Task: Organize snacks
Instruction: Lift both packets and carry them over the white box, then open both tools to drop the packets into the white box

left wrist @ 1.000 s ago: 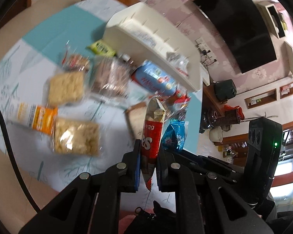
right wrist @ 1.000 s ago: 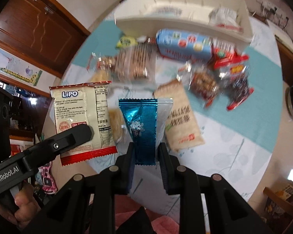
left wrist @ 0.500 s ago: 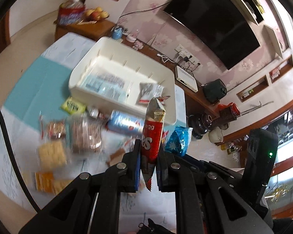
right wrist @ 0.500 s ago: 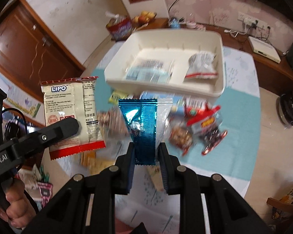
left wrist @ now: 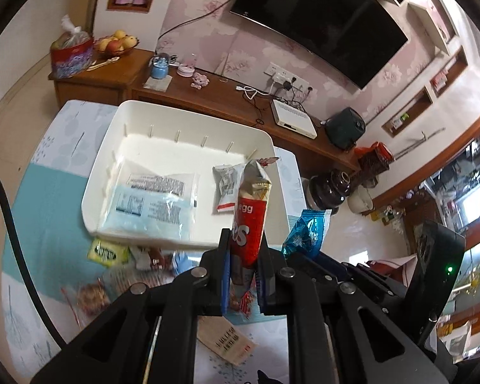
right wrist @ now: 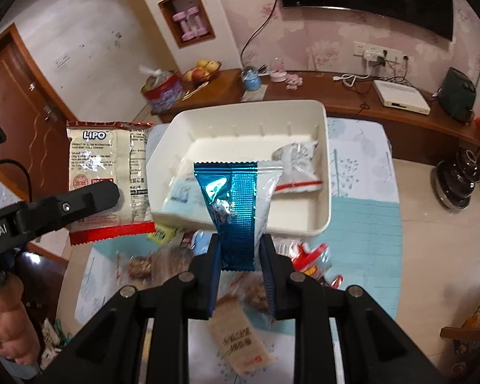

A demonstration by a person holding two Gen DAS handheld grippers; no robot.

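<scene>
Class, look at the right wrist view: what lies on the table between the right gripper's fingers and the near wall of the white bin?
Loose snack packets lie there, blurred, below the blue packet held by the right gripper, short of the white bin.

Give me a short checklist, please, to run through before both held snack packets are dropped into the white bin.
1. Left gripper clamped on the red Lipo packet: ok, held upright between both fingers.
2. Right gripper clamped on the blue foil packet: ok.
3. White bin within view and open on top: ok.
4. Free floor space in the bin: ok; only a flat clear bag and a small white packet lie inside.
5. Packets positioned over the bin opening: cannot tell, heights are unclear from the wrist views.
6. The two grippers clear of each other: ok, they sit side by side, apart.
</scene>
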